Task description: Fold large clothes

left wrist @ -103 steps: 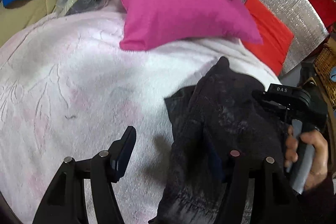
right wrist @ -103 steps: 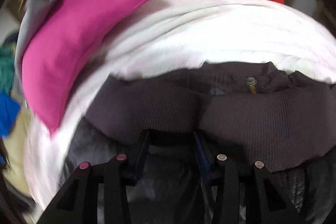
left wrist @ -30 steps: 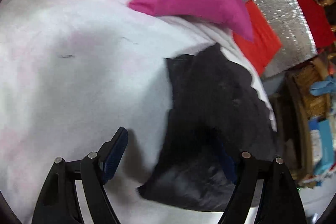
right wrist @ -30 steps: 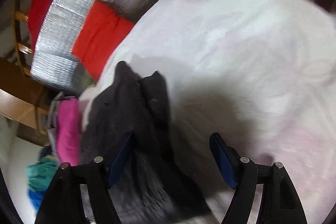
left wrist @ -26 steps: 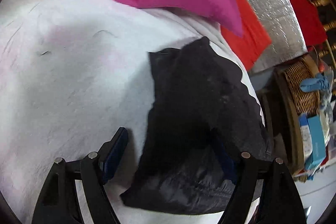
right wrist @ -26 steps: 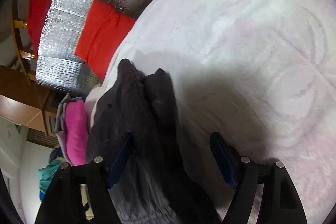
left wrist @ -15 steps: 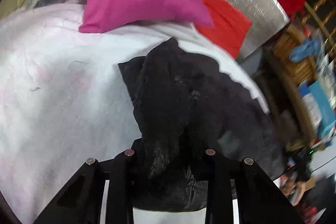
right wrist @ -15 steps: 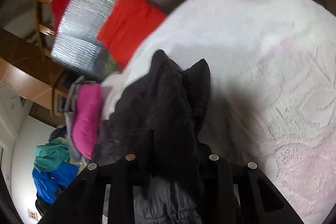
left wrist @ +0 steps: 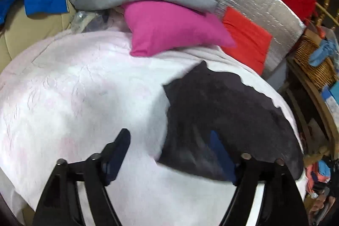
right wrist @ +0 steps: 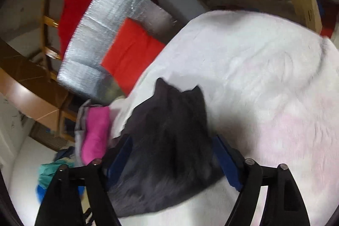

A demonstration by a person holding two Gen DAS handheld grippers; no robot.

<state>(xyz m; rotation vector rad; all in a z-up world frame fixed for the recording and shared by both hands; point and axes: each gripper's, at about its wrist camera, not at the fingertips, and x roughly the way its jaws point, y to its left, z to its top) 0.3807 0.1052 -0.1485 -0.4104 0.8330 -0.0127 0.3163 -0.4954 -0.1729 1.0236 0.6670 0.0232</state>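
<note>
Dark grey, nearly black, the folded jacket lay on the pale pink blanket, close to its edge, below the pink pillow and the red cushion. The left gripper stood spread wide, one finger over blanket, the other over the jacket. The right gripper was spread too, its fingers either side of the jacket. No writing showed anywhere.
</note>
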